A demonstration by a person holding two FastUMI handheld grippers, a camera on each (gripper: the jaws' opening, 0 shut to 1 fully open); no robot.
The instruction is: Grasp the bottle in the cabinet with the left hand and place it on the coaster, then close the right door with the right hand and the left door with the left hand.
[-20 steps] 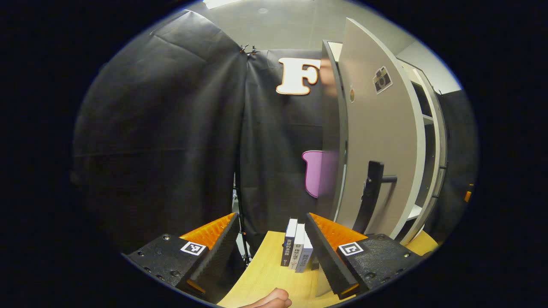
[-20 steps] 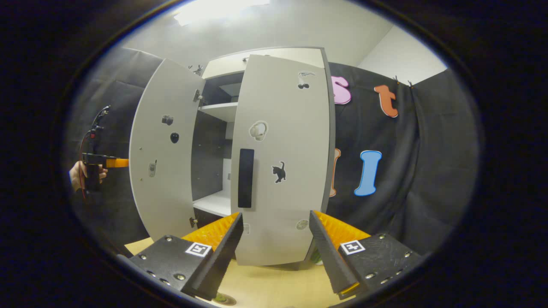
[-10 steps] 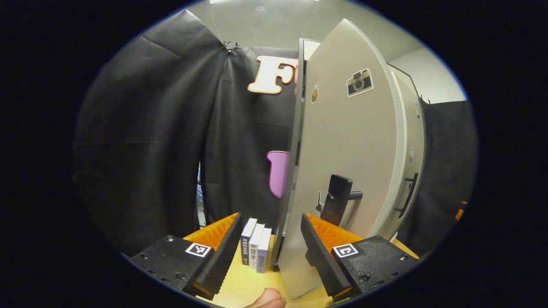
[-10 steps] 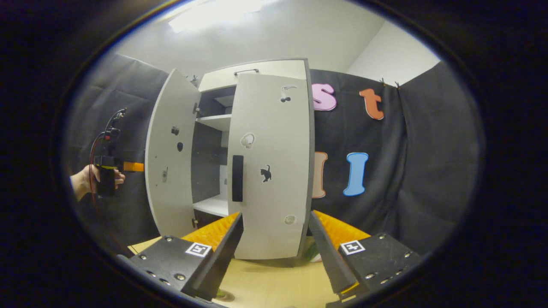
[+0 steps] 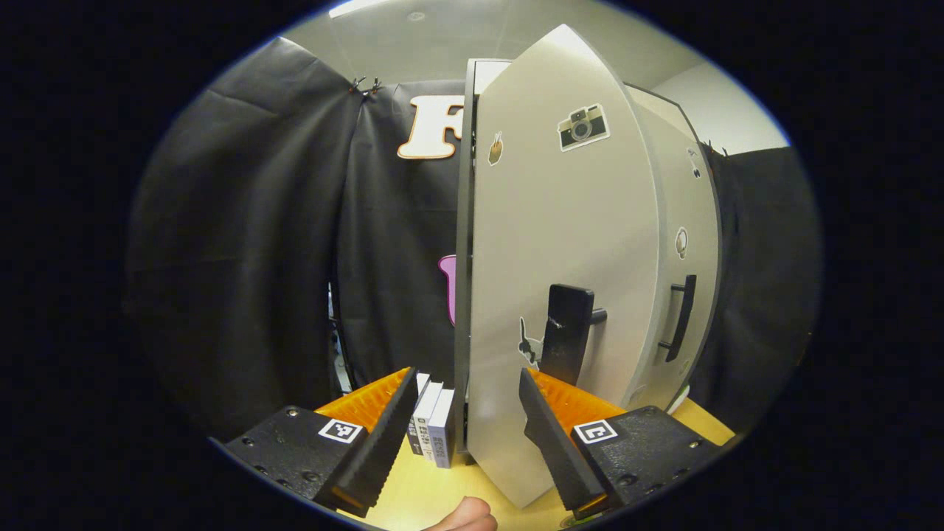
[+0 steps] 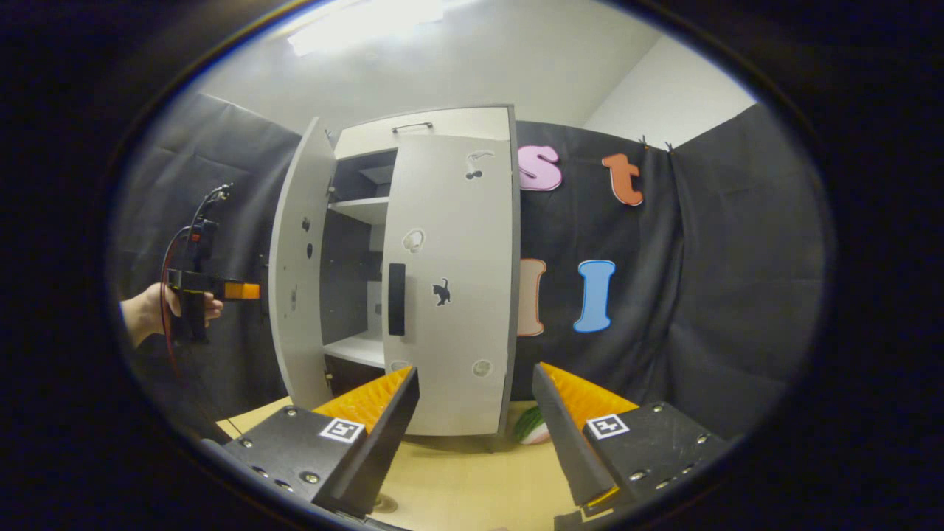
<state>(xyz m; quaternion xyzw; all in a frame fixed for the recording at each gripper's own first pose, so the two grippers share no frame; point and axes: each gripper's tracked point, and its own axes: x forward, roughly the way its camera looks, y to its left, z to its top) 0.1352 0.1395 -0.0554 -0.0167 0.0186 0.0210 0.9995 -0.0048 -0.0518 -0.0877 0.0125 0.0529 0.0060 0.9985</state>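
Books (image 5: 432, 435) upright left of ajar left door (image 5: 560, 243) | both tools (image 5: 463, 435) (image 6: 476, 435) open, empty

Green obj (image 6: 529, 425) behind right door (image 6: 450, 280), partly hidden; ID unclear.

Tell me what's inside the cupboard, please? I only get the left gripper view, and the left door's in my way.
Observer: Through the gap between the doors there's a white shelf up high.
Operator: Where are my tongs?
Observer: The left tongs, held in a hand, are by the outer side of the left door.
Operator: And the other ones?
Observer: The right tongs hang open, back from the right door, touching nothing.
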